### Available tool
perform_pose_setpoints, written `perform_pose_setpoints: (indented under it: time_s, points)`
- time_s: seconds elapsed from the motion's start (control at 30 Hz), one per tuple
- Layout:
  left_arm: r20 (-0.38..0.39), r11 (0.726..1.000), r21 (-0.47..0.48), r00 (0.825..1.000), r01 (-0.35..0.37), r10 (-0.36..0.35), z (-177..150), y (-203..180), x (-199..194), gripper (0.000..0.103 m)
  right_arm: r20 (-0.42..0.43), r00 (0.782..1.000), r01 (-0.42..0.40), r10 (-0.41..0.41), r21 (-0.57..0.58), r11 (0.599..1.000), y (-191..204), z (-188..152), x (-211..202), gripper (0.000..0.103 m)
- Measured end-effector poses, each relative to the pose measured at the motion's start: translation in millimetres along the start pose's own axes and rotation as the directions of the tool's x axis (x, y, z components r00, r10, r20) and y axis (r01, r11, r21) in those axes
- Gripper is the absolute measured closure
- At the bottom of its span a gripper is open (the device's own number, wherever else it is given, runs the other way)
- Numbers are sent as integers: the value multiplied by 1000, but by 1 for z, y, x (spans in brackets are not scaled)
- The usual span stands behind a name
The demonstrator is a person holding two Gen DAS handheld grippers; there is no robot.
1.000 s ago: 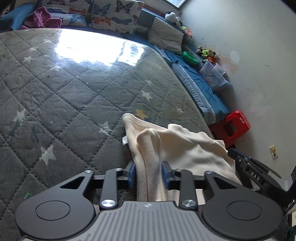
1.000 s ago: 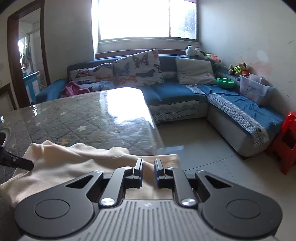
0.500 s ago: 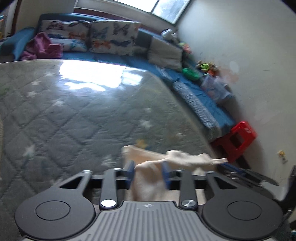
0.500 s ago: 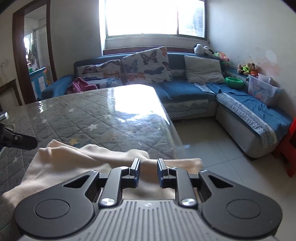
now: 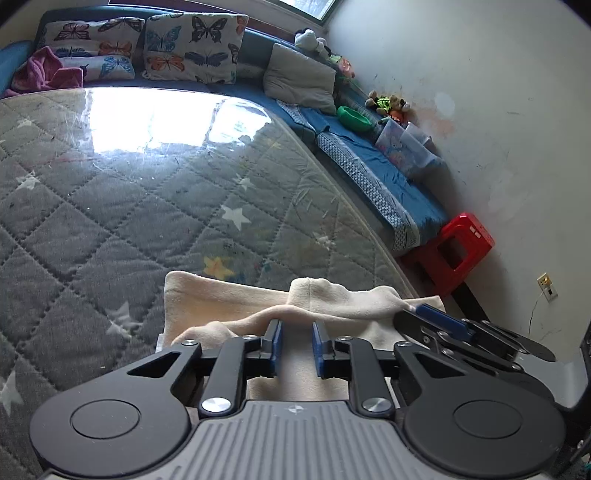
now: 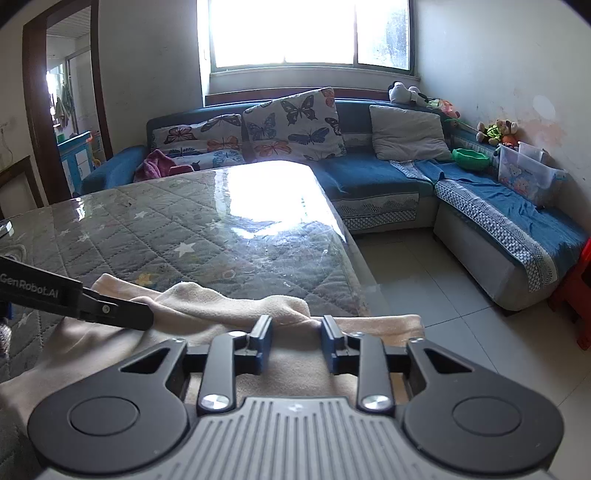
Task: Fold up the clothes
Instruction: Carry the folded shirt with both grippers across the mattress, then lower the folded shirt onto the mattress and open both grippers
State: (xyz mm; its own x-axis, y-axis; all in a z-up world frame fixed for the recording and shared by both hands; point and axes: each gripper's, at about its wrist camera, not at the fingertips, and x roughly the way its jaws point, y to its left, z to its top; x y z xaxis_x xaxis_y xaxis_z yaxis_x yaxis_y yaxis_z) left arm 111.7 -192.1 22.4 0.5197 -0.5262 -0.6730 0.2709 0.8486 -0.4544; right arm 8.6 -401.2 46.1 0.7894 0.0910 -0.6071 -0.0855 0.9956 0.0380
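A cream cloth (image 5: 236, 302) lies bunched at the near edge of a grey quilted table (image 5: 110, 206) with little stars on it. One end of the cloth hangs past the table's edge.

The left claw (image 5: 295, 341) sits over the cloth, tipped down. A raised fold of cloth runs right at the tips of its blue pads (image 5: 277, 341). The jaws are closing, with a gap between them. The cloth shows in that gap, but I cannot tell if the pads press on it.

The right claw (image 6: 297, 345) is just beside the left one, over the same cloth (image 6: 229, 302). Its jaws are opening. The cloth lies under and between them, and the pads do not pinch it.

The left view shows a red stool (image 5: 458, 254) by the wall and the right claw's blue fingers (image 5: 441, 319) lying on the cloth. It does not show the window.

The right view shows a bright window (image 6: 306, 33), a doorway (image 6: 62, 103), the floor tiles (image 6: 424, 280) and the whole blue sofa (image 6: 369, 181) with butterfly pillows (image 6: 295, 125). The left claw's black arm (image 6: 74, 299) pokes in from the side there, resting on the cloth.
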Motion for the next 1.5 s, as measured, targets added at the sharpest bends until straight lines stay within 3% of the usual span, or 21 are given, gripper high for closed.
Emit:
perform_pose_setpoints:
  time_s: [0.17, 0.3, 0.53, 0.7, 0.9, 1.37, 1.5]
  points:
    - [12, 1000, 8, 1000, 2, -2, -5, 1, -17, 82, 26, 999, -22, 23, -31, 999, 6, -5, -26, 56]
    - [28, 998, 57, 1000, -2, 1, -23, -4, -41, 73, 25, 999, -46, 48, -48, 998, 13, -18, -49, 49]
    - [58, 986, 163, 998, -36, 27, -63, -19, -71, 71, 48, 997, -49, 52, -67, 997, 24, -47, -87, 47]
    - [70, 979, 193, 996, -61, 48, -81, -25, -74, 71, 57, 997, -39, 42, -49, 998, 27, -63, -92, 46]
    - [88, 968, 234, 993, -93, 74, -87, -30, -69, 71, 61, 998, -10, 15, -71, 997, 30, -75, -87, 45]
    - [92, 967, 237, 993, -91, 71, -91, -33, -75, 70, 93, 995, -35, 40, -53, 998, 35, -71, -97, 45]
    - [100, 968, 231, 992, -99, 78, -91, -32, -81, 61, 92, 996, -7, 9, -24, 1000, 24, -72, -101, 44]
